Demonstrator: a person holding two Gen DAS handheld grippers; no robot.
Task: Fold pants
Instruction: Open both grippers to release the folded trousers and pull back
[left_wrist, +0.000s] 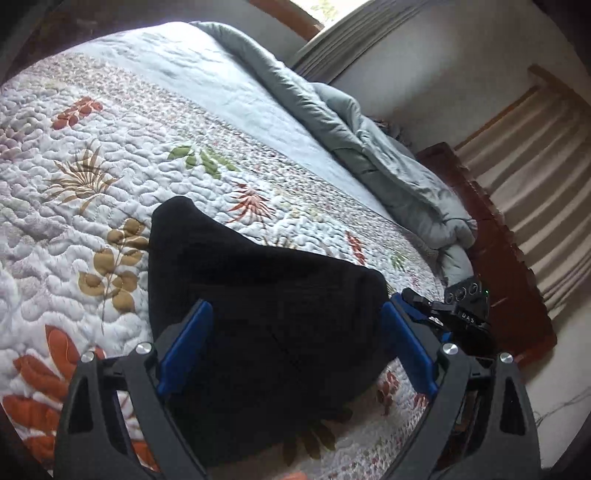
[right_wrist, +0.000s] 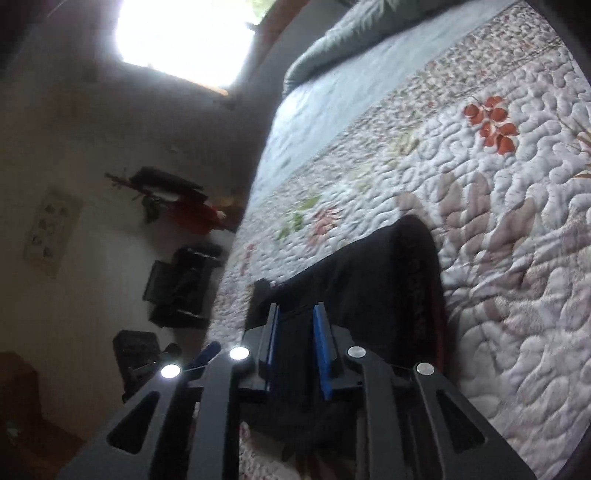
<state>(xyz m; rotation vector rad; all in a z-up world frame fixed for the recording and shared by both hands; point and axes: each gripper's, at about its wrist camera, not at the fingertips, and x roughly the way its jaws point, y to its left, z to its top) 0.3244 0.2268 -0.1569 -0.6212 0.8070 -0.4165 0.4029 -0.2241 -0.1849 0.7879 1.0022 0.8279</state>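
Observation:
The black pants (left_wrist: 258, 295) lie folded in a compact bundle on the quilted bedspread (left_wrist: 110, 166). My left gripper (left_wrist: 295, 332) is open, its blue pads (left_wrist: 184, 347) spread wide above the near part of the pants, holding nothing. The right gripper's body (left_wrist: 461, 314) shows at the pants' right edge in the left wrist view. In the right wrist view the pants (right_wrist: 388, 280) run away from my right gripper (right_wrist: 297, 328), whose blue pads (right_wrist: 321, 350) stand close together on a fold of the black fabric.
A rumpled grey duvet (left_wrist: 369, 147) lies along the far side of the bed. A dark wooden bed frame (left_wrist: 498, 258) and beige curtains (left_wrist: 535, 184) are at the right. Dark furniture and shelves (right_wrist: 181, 288) stand on the floor beside the bed, below a bright window (right_wrist: 184, 37).

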